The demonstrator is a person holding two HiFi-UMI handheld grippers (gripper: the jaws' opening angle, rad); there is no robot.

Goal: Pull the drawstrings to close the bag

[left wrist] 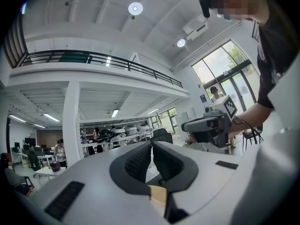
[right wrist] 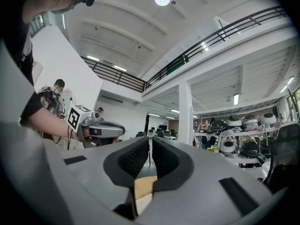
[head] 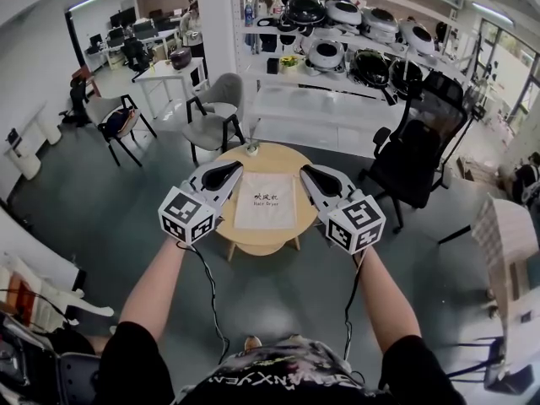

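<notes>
A flat white drawstring bag [head: 264, 201] with dark print lies in the middle of a small round wooden table [head: 253, 241]. My left gripper [head: 222, 175] hangs over the table's left edge, beside the bag, jaws shut with nothing between them. Over the right edge, my right gripper [head: 318, 178] is likewise shut and empty. Both are tilted away from the bag, so it is hidden in the two gripper views. The left gripper view shows its closed jaws [left wrist: 151, 145] and the right gripper [left wrist: 211, 125] beyond. The right gripper view shows its closed jaws [right wrist: 150, 143] and the left gripper [right wrist: 98, 129].
A small object [head: 251, 148] stands at the table's far edge. A black office chair [head: 418, 154] is close on the right, and two grey chairs [head: 215, 112] stand behind the table on the left. Shelves of cookers [head: 354, 40] line the back. Cables hang from both grippers.
</notes>
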